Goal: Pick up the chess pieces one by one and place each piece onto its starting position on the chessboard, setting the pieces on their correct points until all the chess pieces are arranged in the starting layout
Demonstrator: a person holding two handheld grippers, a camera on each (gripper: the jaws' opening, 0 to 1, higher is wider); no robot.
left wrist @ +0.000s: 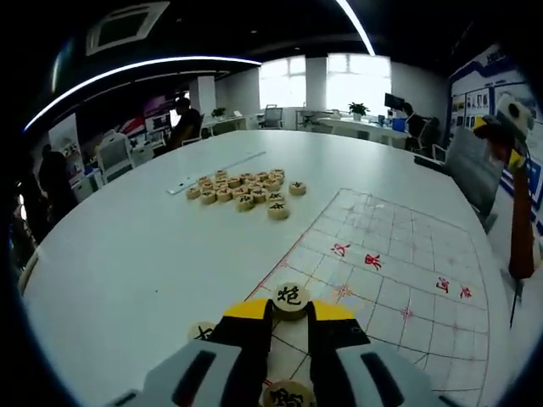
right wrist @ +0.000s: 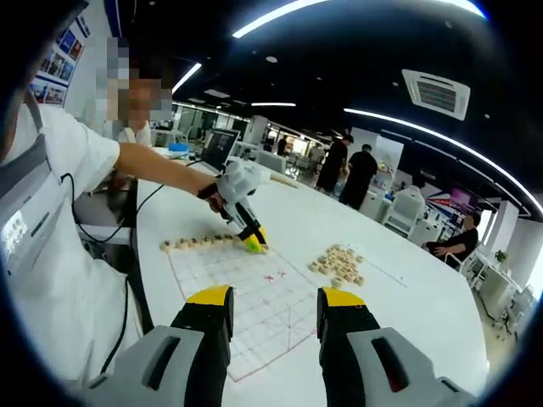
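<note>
Risk first: my left gripper (left wrist: 289, 315) grips a cannon piece (left wrist: 290, 298) over the chessboard's (left wrist: 399, 280) near edge, and opening off-point could nudge the row pieces (right wrist: 199, 242) beside it. Loose pieces (left wrist: 246, 191) crowd mid-tabletop beyond. My right gripper (right wrist: 273, 307) hangs spread, holding nothing.

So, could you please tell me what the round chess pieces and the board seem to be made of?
The round pale tan chess pieces look like unvarnished wood: matte, warm-toned discs with inked characters. The white chessboard with red grid lines seems a thin plastic or paper sheet, lying flat with a slight sheen; which one is unclear.
</note>
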